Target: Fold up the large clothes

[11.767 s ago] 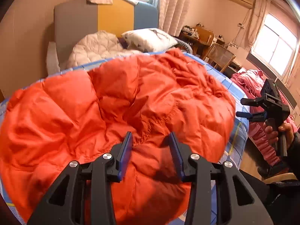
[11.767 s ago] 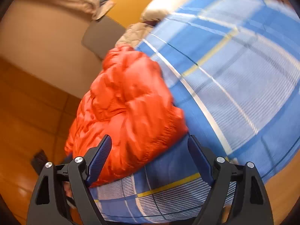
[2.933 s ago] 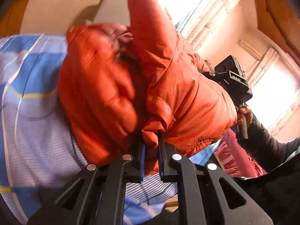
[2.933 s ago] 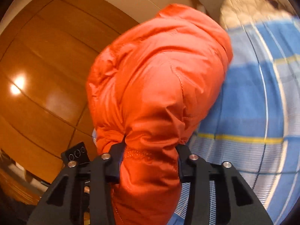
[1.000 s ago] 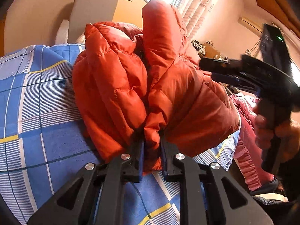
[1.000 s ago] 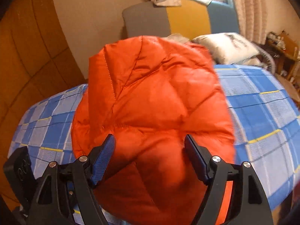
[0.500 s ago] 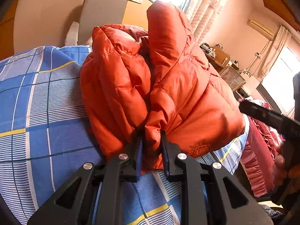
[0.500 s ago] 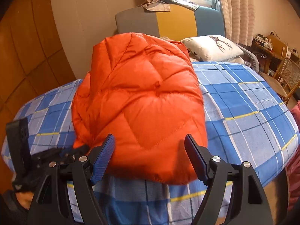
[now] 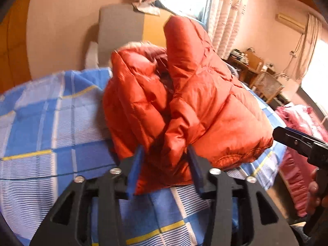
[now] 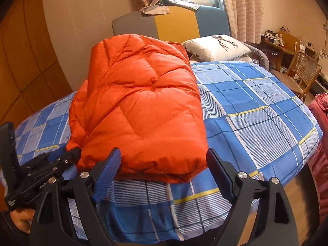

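A puffy orange down jacket point(image 10: 143, 106) lies folded into a thick bundle on the blue plaid bed point(image 10: 256, 112). My right gripper point(image 10: 163, 151) hovers just short of its near hem, jaws wide and still opening, touching nothing. From the left side, the bundle point(image 9: 205, 112) shows its stacked layers. My left gripper point(image 9: 165, 149) has its jaws opening, with the jacket's near corner loose between the blue pads point(image 9: 135, 164). The left gripper point(image 10: 51, 164) also shows at the bundle's left corner, and the right gripper point(image 9: 297, 143) at the far right.
A white pillow point(image 10: 217, 45) and a grey, yellow and blue headboard point(image 10: 174, 22) stand behind the jacket. A wicker chair point(image 10: 303, 69) and a cluttered desk lie to the right. Pink bedding point(image 9: 297, 164) sits beside the bed. Wooden wall panels run along the left.
The left jaws, shut on the jacket's corner before, have spread apart. The right gripper has drawn back from over the bundle to its near hem, jaws a little wider.
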Tool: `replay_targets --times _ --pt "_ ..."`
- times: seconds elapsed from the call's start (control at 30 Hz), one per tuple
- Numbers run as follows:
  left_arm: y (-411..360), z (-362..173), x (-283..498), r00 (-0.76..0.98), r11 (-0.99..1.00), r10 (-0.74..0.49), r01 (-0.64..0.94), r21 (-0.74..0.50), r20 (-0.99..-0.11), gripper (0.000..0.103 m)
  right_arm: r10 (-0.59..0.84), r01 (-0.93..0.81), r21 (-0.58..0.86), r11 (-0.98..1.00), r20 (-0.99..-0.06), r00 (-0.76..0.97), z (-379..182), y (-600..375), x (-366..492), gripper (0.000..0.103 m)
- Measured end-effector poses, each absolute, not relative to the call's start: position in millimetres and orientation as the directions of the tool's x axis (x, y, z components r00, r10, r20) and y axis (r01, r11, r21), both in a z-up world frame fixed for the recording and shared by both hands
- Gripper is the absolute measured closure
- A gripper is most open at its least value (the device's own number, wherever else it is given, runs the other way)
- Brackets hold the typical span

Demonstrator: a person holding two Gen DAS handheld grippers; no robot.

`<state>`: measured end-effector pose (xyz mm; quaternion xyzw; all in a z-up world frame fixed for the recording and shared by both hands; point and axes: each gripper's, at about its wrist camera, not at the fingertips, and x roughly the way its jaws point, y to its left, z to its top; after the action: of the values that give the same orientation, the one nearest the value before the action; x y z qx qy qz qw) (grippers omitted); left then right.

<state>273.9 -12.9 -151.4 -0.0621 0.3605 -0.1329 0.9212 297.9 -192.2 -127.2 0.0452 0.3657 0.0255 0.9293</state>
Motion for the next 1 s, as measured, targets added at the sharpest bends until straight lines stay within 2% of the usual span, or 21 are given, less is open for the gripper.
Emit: replay_targets --times 0.07,0.1,0.17,0.23,0.33,0.37,0.43,0.63,1.0 --pt "-13.1 -144.0 265.5 0.724 0.966 -0.255 0.167 -0.196 -0.641 0.046 0.072 -0.008 0.098 0.995 -0.672 0.737 -125.7 -191.5 293.0 0.012" --pt "-12.4 -140.2 261.2 0.734 0.968 -0.248 0.157 -0.197 -0.632 0.045 0.067 -0.007 0.092 0.996 -0.67 0.739 -124.9 -191.3 289.9 0.012" --pt "-11.5 -133.3 252.1 0.753 0.971 -0.224 0.122 -0.204 -0.619 0.032 0.067 -0.009 0.09 0.996 -0.672 0.738 -124.1 -191.1 285.8 0.012" --pt "-11.3 -128.5 245.3 0.765 0.975 -0.204 0.101 -0.2 -0.61 0.029 0.052 0.006 0.084 0.996 -0.677 0.734 -123.8 -191.8 281.5 0.011" --pt "-14.5 -120.4 231.3 0.782 0.982 -0.149 0.045 -0.184 -0.605 0.012 0.033 0.029 0.079 0.996 -0.683 0.729 -122.4 -193.7 274.6 0.009" --pt "-13.3 -119.5 227.7 0.785 0.984 -0.133 0.032 -0.174 -0.605 0.007 0.021 0.039 0.072 0.997 -0.685 0.728 -121.8 -193.6 271.6 0.006" --pt "-15.2 -115.0 217.2 0.791 0.988 -0.099 0.005 -0.155 -0.604 0.002 0.011 0.048 0.068 0.997 -0.681 0.733 -119.6 -194.0 265.2 0.003" --pt "-21.3 -103.0 191.8 0.802 0.993 -0.021 -0.051 -0.103 -0.597 0.002 0.005 0.04 0.051 0.998 -0.675 0.738 -112.2 -194.0 247.2 0.003" --pt "-36.9 -75.6 159.5 0.84 0.995 0.007 -0.062 -0.083 -0.543 0.002 -0.018 0.058 0.04 0.998 -0.649 0.76 -102.1 -199.3 215.5 0.003"
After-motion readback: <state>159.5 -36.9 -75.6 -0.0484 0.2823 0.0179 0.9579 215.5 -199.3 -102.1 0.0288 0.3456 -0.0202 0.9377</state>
